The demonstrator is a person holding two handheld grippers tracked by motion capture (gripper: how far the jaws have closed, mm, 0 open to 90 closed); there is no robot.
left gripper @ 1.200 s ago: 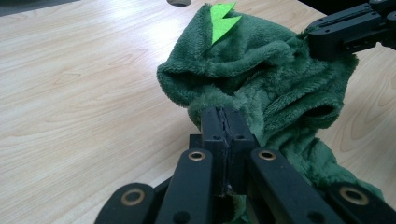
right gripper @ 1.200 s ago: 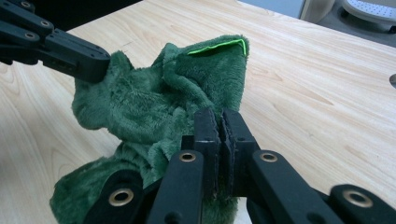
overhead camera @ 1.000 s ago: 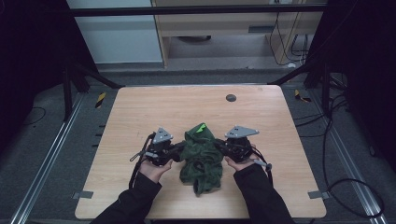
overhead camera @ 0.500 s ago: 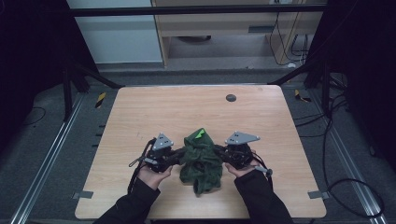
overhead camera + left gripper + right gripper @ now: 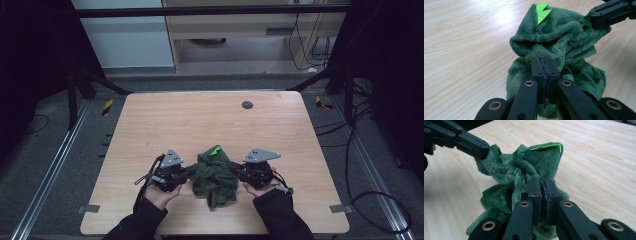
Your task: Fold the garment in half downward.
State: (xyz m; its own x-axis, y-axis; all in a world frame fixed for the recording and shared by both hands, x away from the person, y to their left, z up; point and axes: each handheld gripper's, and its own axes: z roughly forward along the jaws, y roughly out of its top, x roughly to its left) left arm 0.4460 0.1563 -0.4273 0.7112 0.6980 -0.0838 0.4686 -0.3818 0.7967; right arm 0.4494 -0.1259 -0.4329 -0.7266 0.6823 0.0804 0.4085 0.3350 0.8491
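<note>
A crumpled dark green plush cloth point(image 5: 214, 176) with a bright green patch point(image 5: 215, 149) lies bunched near the front of the wooden table point(image 5: 200, 120). My left gripper point(image 5: 191, 172) is shut on the cloth's left side, and its jaws point(image 5: 545, 68) pinch a fold of the plush point(image 5: 564, 40). My right gripper point(image 5: 234, 171) is shut on the cloth's right side, its tips point(image 5: 541, 188) buried in the fabric point(image 5: 534, 167). Each gripper view also shows the other one biting the cloth's far edge: the right gripper point(image 5: 591, 19) and the left gripper point(image 5: 482, 149).
A small dark round disc point(image 5: 247, 104) sits at the far middle of the table. Black frame posts point(image 5: 345, 85) stand at the back corners. Cables point(image 5: 370, 195) run over the floor to the right. Bare wood stretches behind the cloth.
Both grippers and the cloth between them have drifted slightly toward the table's front edge, the right one more. Both grips stay the same.
</note>
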